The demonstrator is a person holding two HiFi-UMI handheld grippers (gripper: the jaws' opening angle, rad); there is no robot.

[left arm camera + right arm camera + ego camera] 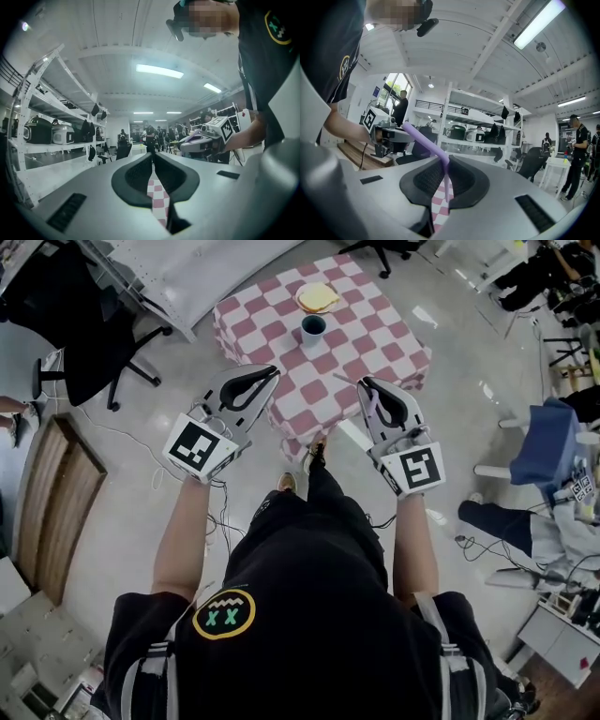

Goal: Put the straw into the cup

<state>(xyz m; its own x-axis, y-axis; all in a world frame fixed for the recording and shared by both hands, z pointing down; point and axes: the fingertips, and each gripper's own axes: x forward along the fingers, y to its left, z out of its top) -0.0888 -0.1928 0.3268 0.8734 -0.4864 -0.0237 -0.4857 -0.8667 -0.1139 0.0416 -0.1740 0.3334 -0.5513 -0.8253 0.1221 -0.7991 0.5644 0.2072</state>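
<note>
Workshop floor, checked table (370,329) far ahead: straw (425,141) held, cup (313,329) not yet reached
The bent purple straw is pinched in the right gripper's (366,382) narrow jaws; the cup stands mid-table, well apart; the left gripper (274,371) is closed on nothing. Best to hold the pinch steady and tip the long end down over the mouth

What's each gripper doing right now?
Left gripper: closed, empty.
Right gripper: closed on the purple straw.
</note>
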